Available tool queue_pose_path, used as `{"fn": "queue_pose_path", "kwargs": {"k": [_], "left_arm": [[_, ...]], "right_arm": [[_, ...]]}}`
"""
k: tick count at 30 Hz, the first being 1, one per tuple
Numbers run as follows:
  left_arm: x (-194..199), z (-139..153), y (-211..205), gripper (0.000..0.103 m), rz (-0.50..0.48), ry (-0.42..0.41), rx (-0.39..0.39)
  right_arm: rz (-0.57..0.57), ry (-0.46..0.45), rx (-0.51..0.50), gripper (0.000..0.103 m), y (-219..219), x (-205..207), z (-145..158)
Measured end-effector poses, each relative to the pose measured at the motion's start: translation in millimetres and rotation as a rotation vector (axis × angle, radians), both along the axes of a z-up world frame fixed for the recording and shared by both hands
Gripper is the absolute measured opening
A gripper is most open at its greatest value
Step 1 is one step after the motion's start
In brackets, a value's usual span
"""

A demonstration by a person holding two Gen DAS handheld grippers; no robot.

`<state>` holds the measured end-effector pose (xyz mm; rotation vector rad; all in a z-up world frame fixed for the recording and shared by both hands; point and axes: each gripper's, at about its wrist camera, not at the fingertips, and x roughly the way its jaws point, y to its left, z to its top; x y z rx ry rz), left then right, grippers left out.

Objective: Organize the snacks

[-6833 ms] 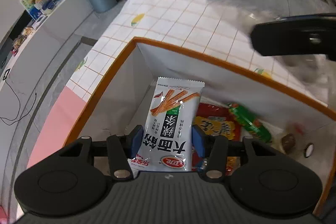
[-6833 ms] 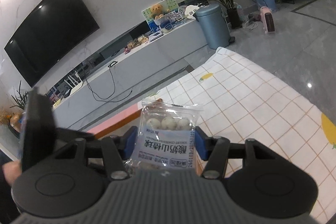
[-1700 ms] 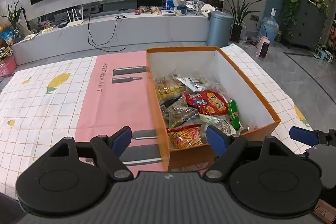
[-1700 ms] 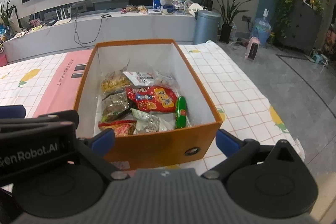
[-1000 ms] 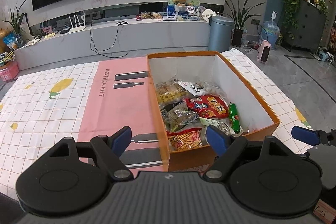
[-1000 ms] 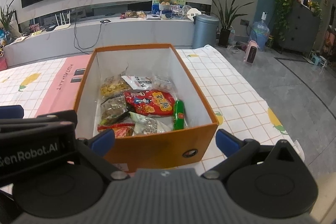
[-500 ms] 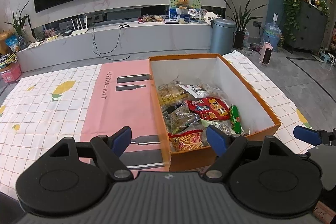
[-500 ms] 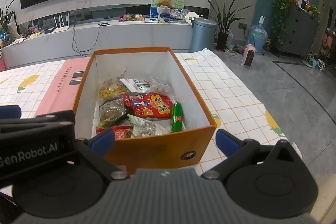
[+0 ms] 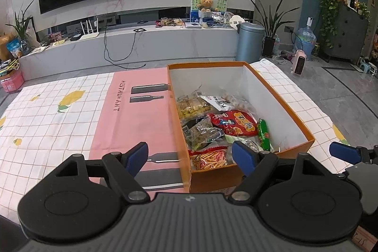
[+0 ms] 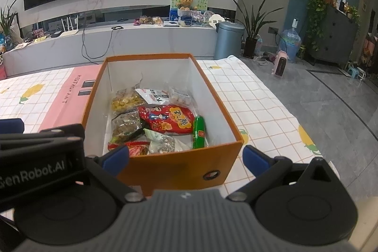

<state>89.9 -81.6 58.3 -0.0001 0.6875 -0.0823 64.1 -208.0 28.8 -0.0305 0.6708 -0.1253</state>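
An orange cardboard box (image 9: 293, 108) (image 10: 179, 167) with white inner walls sits on the table and holds several snack packets. Among them lie a red packet (image 9: 232, 123) (image 10: 166, 118), a green sausage stick (image 9: 263, 134) (image 10: 199, 129), a yellow packet (image 9: 192, 105) (image 10: 126, 100) and a white packet (image 10: 154, 95). My left gripper (image 9: 190, 157) hangs open and empty before the box's near left corner. My right gripper (image 10: 186, 158) is open too, spread wide in front of the box's near wall, holding nothing.
The table wears a white checked cloth (image 9: 47, 115) with a pink stripe (image 9: 137, 115). Beyond it run a long low TV counter (image 9: 132, 46), a grey bin (image 9: 250, 41) and potted plants. Grey floor (image 10: 330, 96) lies to the right of the table.
Since 6.8 s ago both grippers let go of their packets, which now lie in the box. Over the last second both have drawn back slightly from the box, still open.
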Motion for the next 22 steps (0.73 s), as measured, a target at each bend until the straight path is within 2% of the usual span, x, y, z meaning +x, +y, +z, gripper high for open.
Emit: {"fn": "queue_pose_path", "kwargs": {"k": [22], "left_arm": [[-0.6, -2.8, -0.8, 0.094, 0.006, 0.034, -0.007]], "right_arm": [[0.002, 0.007, -0.051, 0.099, 5.9, 0.3, -4.3]]}}
